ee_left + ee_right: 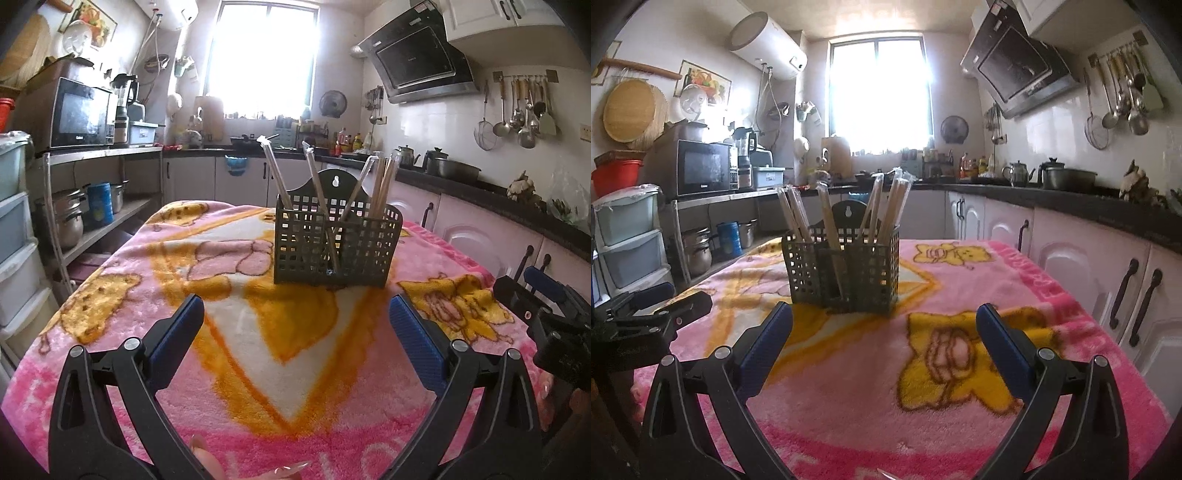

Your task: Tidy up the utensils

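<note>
Standing upright on the blanket-covered desk (258, 369), the caddy (334, 245) holds wrapped chopsticks (275, 173) leaning in both compartments. Left claw (295, 314) spread wide, empty, caddy ahead and slightly right of centre, apart from the tips. Right claw (884, 321) likewise wide open, holding nothing; caddy (846, 269) ahead, left of centre, clear of its fingers.
</note>
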Available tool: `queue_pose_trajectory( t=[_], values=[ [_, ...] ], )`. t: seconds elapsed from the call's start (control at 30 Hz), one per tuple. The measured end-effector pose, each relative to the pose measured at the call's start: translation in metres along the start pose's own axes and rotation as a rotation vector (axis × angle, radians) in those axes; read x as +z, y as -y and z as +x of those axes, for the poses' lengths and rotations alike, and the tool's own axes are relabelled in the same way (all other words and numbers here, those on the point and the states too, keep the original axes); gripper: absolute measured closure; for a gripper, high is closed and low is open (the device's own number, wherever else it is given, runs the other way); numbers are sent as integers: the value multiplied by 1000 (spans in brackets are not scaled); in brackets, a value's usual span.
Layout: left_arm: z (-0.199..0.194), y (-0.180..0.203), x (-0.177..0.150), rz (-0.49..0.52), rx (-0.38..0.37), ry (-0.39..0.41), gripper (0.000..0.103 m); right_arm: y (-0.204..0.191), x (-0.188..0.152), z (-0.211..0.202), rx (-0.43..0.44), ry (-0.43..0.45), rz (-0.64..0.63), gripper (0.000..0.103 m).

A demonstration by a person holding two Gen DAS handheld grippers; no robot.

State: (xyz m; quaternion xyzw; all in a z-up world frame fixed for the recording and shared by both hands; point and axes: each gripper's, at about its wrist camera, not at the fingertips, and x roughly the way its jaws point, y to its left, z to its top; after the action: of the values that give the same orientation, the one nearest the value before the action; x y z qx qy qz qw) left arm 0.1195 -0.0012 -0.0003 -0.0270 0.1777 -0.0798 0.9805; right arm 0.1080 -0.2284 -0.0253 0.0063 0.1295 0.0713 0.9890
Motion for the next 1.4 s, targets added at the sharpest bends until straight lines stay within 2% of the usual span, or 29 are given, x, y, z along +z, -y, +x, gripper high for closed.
queue_pose_trajectory(
  t=[1.4],
  values=[
    [1,-5,-1,-18,30,0,11,-2,-4,-2,9,-4,-16,6]
  ],
)
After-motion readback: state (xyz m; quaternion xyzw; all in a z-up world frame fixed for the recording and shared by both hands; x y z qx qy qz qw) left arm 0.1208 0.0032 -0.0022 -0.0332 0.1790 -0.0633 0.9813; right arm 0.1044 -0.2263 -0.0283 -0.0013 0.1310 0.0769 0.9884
